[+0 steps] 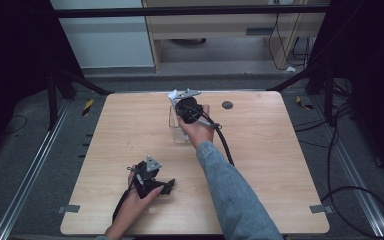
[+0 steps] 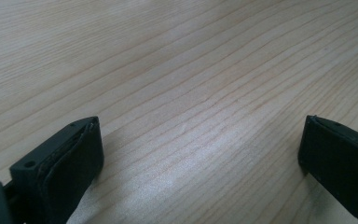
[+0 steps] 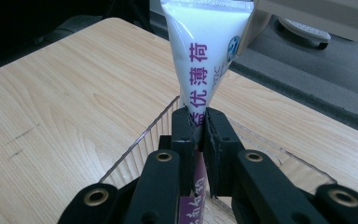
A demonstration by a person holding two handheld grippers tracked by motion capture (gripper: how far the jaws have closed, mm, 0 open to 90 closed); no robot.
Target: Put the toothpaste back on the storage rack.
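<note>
Wooden table (image 1: 130, 130), one tube (image 3: 204, 56), one clear box (image 3: 140, 149)

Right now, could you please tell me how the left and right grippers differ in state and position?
The left gripper has its fingers spread wide with nothing between them, while the right gripper is shut on a white tube. The left gripper sits low near the table's near edge; the right gripper is farther out, over a clear container. Both are black, hand-held, and trail a cable.
</note>
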